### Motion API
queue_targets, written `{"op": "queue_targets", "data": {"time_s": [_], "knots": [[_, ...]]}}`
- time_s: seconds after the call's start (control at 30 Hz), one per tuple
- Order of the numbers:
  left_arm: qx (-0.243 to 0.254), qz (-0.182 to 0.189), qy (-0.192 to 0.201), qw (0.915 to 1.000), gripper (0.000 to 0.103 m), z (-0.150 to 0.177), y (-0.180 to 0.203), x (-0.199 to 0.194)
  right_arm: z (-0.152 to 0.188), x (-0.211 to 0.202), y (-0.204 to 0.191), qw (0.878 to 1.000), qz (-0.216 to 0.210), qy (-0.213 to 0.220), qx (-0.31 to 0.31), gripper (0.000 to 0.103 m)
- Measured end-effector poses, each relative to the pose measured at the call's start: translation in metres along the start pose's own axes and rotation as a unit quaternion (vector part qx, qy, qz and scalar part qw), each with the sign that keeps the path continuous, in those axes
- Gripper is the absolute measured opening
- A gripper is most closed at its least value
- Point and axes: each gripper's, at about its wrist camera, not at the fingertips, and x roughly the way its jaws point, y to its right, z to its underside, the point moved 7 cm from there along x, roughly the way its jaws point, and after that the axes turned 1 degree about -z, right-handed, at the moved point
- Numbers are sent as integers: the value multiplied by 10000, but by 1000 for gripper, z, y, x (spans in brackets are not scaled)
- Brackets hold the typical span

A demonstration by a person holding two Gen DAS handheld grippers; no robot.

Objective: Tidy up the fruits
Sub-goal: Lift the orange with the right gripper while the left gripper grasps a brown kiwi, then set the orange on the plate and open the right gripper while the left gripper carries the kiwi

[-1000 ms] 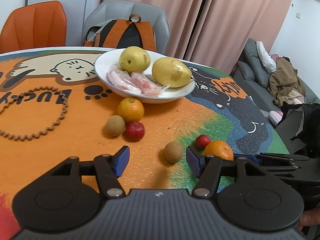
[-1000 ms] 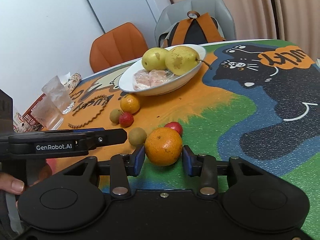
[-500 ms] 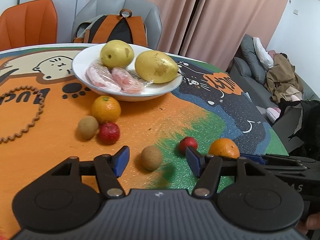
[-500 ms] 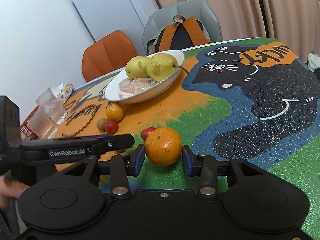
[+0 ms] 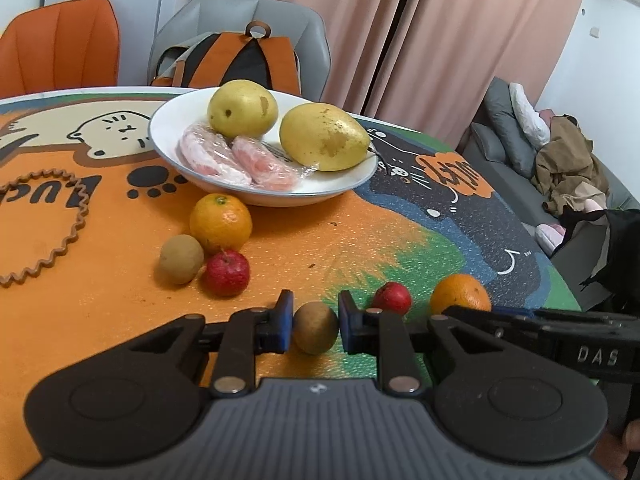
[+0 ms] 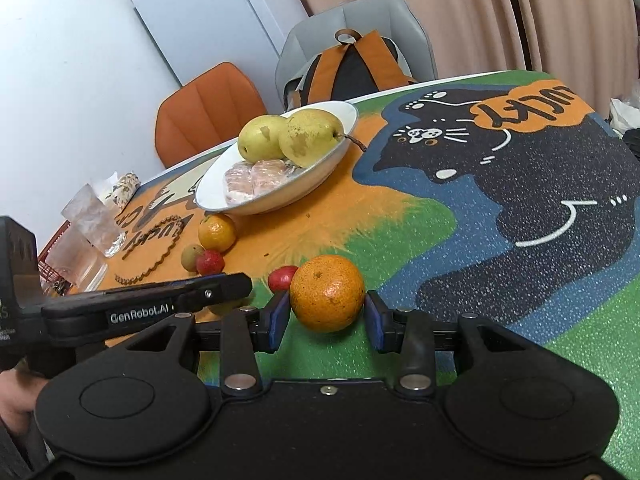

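My left gripper [image 5: 315, 326] is shut on a small brown fruit [image 5: 315, 332] low over the table. My right gripper [image 6: 326, 314] is shut on an orange [image 6: 327, 298], which also shows in the left wrist view [image 5: 460, 293]. A small red fruit [image 5: 391, 298] lies between the two grippers and shows in the right wrist view [image 6: 282, 278] too. A second orange [image 5: 221, 222], another brown fruit [image 5: 181, 259] and another red fruit [image 5: 227, 273] sit together in front of a white plate [image 5: 168, 128] that holds two yellow pears [image 5: 323, 137] and wrapped pink slices [image 5: 236, 158].
A brown wavy ring [image 5: 48, 216] lies on the table at the left. Clear glasses [image 6: 94, 220] stand at the table's far left in the right wrist view. An orange chair [image 5: 60, 48] and a grey chair with a backpack [image 5: 244, 56] stand behind the table.
My left gripper moved right and forward, then closed on the brown fruit that lay in front of it. My right gripper kept hold of the orange.
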Motion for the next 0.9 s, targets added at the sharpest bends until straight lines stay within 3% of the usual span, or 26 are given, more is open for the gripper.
{"op": "queue_targets", "data": {"time_s": [0.67,0.9], "knots": [[-216,71,312,9993,21,-29,-17,-26,-37,14,-21,9995,-118,190,-212,38],[-328,-72,452,9984,21,-40,-31,-33,-52,24,-35,9988,-222,227,-362,38]]}}
